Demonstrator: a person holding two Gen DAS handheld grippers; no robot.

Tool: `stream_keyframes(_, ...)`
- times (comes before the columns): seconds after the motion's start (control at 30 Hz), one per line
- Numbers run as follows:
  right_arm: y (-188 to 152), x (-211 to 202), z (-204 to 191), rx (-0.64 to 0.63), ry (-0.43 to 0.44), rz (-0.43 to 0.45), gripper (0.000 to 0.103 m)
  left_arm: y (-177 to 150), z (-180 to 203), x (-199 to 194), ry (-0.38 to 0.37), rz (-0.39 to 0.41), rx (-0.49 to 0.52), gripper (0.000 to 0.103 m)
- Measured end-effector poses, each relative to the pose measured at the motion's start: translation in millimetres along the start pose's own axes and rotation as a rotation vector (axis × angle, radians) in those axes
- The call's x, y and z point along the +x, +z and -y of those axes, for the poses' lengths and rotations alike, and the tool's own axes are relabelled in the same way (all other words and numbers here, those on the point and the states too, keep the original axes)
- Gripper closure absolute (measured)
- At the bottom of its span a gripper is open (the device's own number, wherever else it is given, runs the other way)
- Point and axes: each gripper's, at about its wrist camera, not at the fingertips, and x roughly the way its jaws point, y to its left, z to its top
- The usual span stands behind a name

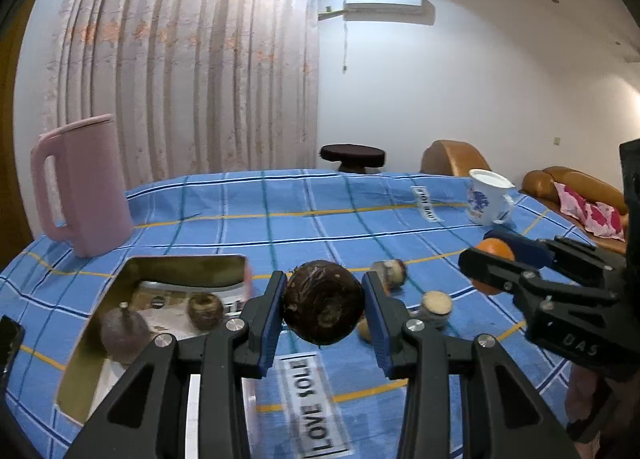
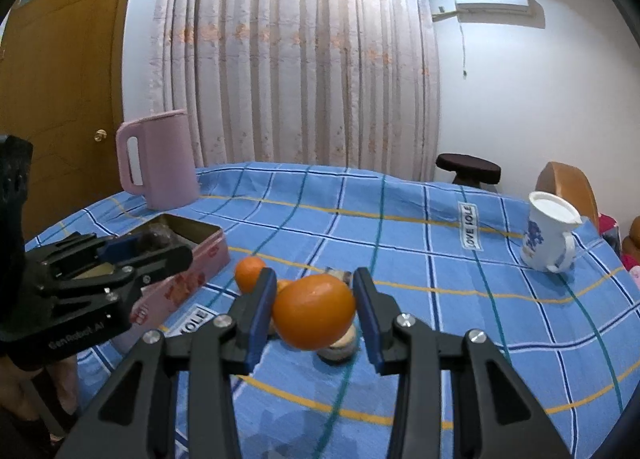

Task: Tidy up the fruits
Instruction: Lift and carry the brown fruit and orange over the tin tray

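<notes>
— Left hand-held gripper point(image 1: 324, 309) is clamped on the dark brown fruit point(image 1: 324, 303), raised above the table point(image 1: 280, 211) just right of the open tin point(image 1: 120, 299); two dark fruits already lie inside.

— And the right hand-held gripper point(image 2: 314, 311)?

— Grasping the orange point(image 2: 314, 311), lifted over the loose fruits point(image 2: 248, 273) near the tin.

— Risks?

— I'd say both fruits are round and pinched only at their sides, so either could slip and roll off the cloth. Both arms heading for the tin together could also collide at its rim.
</notes>
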Motion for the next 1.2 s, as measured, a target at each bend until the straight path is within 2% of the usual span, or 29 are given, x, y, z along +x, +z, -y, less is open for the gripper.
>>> stream_keyframes(0.23, 19.9, 16.5, -31.8, 0.006, 0.119, 0.005, 0.061, -4.9, -38.3, -6.4, 0.079, -0.049, -0.031, 0.062)
stream_keyframes(0.43, 29.4, 37.9, -69.9, -0.033, 0.190, -0.001, 0.061, -8.6, -71.3, -14.5, 0.133, -0.051, -0.072, 0.062)
stream_keyframes(0.77, 32.0, 60.2, -108.8, -0.075, 0.261, -0.026, 0.061, -15.5, -102.1, -20.6, 0.201, -0.069, -0.105, 0.062)
stream_keyframes(1.2, 21.4, 83.0, -138.1, -0.098, 0.321, -0.090, 0.061, -28.1, -126.2, -22.7, 0.233, -0.101, -0.131, 0.062)
